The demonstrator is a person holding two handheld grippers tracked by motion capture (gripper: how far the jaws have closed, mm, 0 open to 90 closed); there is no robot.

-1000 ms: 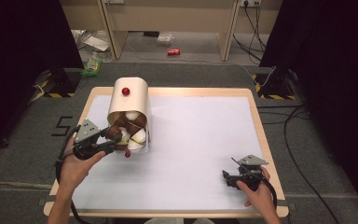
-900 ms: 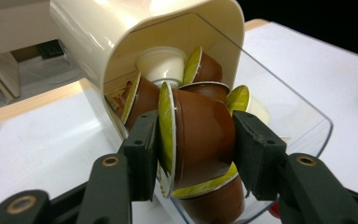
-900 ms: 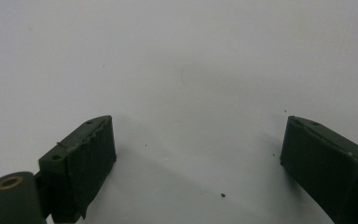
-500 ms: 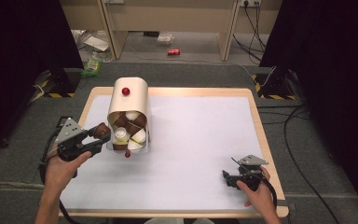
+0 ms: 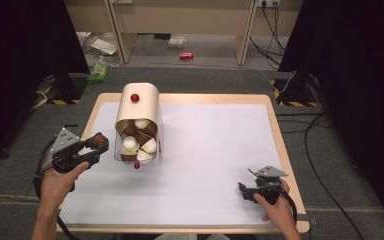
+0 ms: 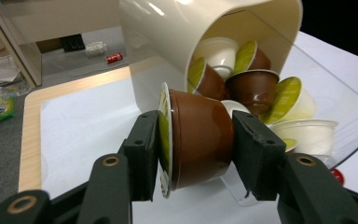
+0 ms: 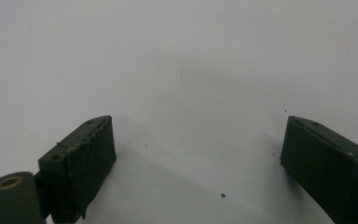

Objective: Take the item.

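A cream cylindrical dispenser [image 5: 139, 112] with a red knob lies on the white table, its open mouth holding several brown and white coffee capsules [image 5: 139, 140]. My left gripper [image 5: 98, 144] is shut on a brown capsule [image 6: 196, 140] with a green lid, held just left of the dispenser's mouth. In the left gripper view the pads press on the capsule's lid and base, with the dispenser [image 6: 205, 32] and its capsules right behind. My right gripper [image 5: 242, 192] rests near the table's front right, jaws open over bare white surface [image 7: 191, 93] with nothing between them.
A clear plastic tray [image 6: 335, 126] juts from the dispenser's mouth, with a small red knob [image 5: 136, 165] at its front. The table's wooden rim [image 5: 280, 145] borders the white mat. Beyond the table the floor holds cables, a red can [image 5: 186, 55] and boxes.
My left gripper has pulled away to the left from the dispenser's mouth with the brown capsule in its jaws. The right gripper has stayed put.
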